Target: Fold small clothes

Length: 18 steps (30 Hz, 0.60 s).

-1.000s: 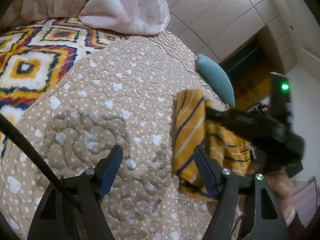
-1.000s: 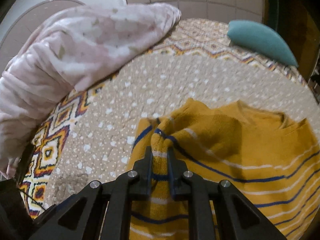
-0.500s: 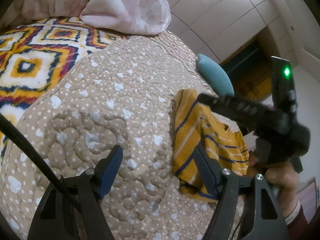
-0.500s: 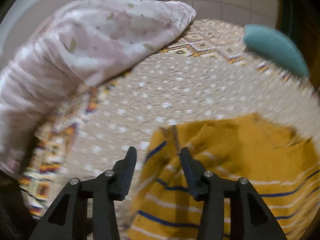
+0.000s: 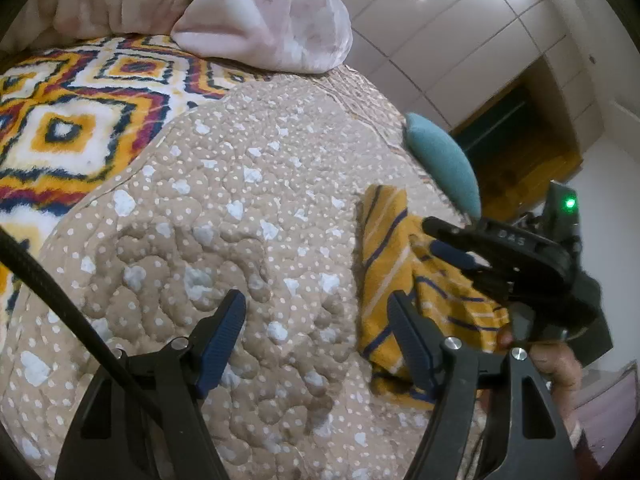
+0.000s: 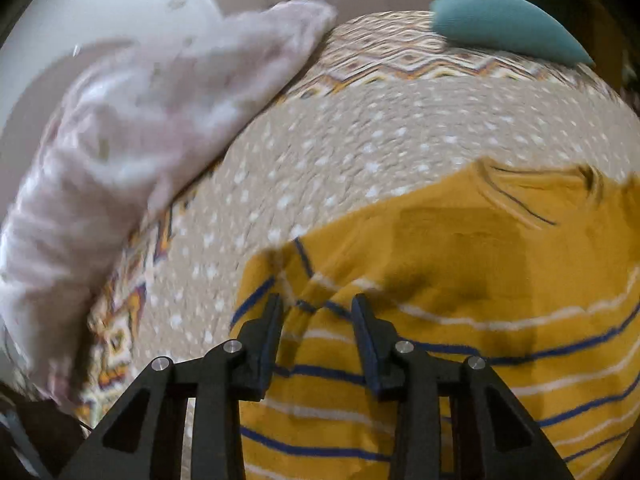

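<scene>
A small mustard-yellow sweater (image 6: 460, 272) with blue and white stripes lies on the dotted beige quilt (image 6: 360, 128); its left sleeve is folded in over the body. In the left wrist view the sweater (image 5: 384, 272) lies at the right. My right gripper (image 6: 316, 308) is open and empty, its fingers just above the folded sleeve; it also shows from the side in the left wrist view (image 5: 440, 240). My left gripper (image 5: 316, 312) is open and empty, low over the quilt (image 5: 224, 240) just left of the sweater.
A pink-white duvet (image 5: 256, 12) is heaped at the far side of the bed; it is also in the right wrist view (image 6: 132, 132). A teal cushion (image 6: 508, 28) lies beyond the sweater. A bright patterned blanket (image 5: 68, 120) covers the bed's left part.
My right gripper was shut on the sweater's sleeve, then opened and let it drop onto the body. It lifted and now hovers low over the sleeve. The left gripper barely moved.
</scene>
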Each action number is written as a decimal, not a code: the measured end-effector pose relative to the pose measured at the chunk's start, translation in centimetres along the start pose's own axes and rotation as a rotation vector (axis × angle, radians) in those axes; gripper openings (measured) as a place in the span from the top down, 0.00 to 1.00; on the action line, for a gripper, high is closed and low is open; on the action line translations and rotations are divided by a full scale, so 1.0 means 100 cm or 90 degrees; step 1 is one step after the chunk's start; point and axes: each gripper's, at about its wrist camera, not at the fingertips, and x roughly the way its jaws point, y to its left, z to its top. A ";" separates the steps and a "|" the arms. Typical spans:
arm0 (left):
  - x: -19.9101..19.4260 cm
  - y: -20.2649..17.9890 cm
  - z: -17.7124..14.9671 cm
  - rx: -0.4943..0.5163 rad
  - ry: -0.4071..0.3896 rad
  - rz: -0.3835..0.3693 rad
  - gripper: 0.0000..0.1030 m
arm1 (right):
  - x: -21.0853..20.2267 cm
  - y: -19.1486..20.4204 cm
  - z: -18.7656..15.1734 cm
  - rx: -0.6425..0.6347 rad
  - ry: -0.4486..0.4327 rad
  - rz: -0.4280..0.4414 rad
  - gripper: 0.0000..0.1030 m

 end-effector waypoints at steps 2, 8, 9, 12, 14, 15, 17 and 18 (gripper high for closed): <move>0.002 -0.005 -0.002 0.019 -0.003 0.015 0.30 | 0.001 0.000 0.001 -0.022 0.008 -0.014 0.62; 0.002 -0.007 -0.005 0.033 -0.004 0.021 0.30 | 0.027 0.015 -0.001 -0.068 0.049 -0.052 0.56; 0.002 -0.007 -0.004 0.031 -0.004 0.020 0.30 | 0.031 0.016 -0.002 -0.073 0.046 -0.064 0.54; 0.003 -0.008 -0.004 0.032 -0.001 0.022 0.30 | 0.042 0.023 -0.004 -0.093 0.050 -0.111 0.51; 0.003 -0.009 -0.004 0.035 0.001 0.023 0.30 | 0.052 0.032 -0.005 -0.131 0.066 -0.151 0.57; 0.002 -0.009 -0.004 0.035 0.000 0.022 0.30 | 0.052 0.035 -0.005 -0.145 0.061 -0.165 0.67; 0.000 -0.008 -0.004 0.031 -0.002 0.019 0.30 | 0.038 0.032 -0.004 -0.138 0.039 -0.157 0.86; -0.002 -0.007 -0.004 0.028 -0.005 0.019 0.30 | 0.026 0.026 -0.003 -0.119 0.021 -0.137 0.86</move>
